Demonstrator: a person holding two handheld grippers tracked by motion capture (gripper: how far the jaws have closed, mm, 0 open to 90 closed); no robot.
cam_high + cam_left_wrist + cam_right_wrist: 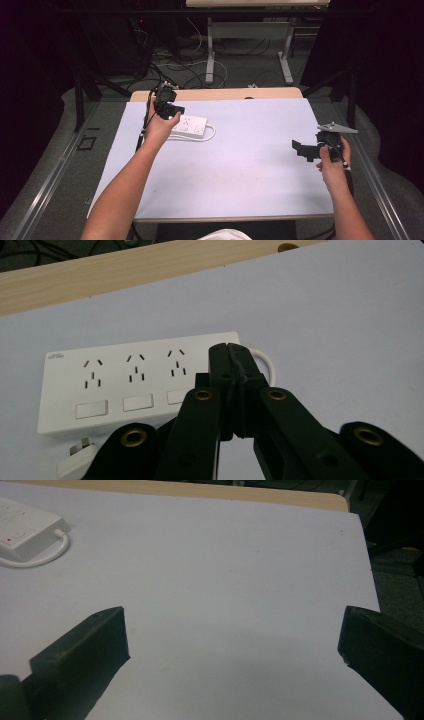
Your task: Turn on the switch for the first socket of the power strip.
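White power strip (190, 125) lies flat on the table (235, 170), up at approx 10 o'clock from the table's middle, near the far edge. Its long axis runs roughly 9-to-3 w/ a slight tilt, socket face up; three socket groups w/ a switch under each show in the left gripper view. Its white cable (209, 135) leaves the 3 o'clock end and loops back along the near side; a white plug (75, 460) lies just beside the near corner at the other end. Left claw (170, 109) hangs right over the strip's 9 o'clock end, jaws pressed together, nothing between them. Right claw (302, 149) is well apart, at approx 3 o'clock near the table's right edge, jaws spread wide over bare surface, pointing toward 9. Table top is a pale lilac-white sheet w/ a light wood strip (215, 94) along the far edge. Beyond it: grey floor, tangled cables (180, 65), legs of another table (212, 55), dark curtains either side.
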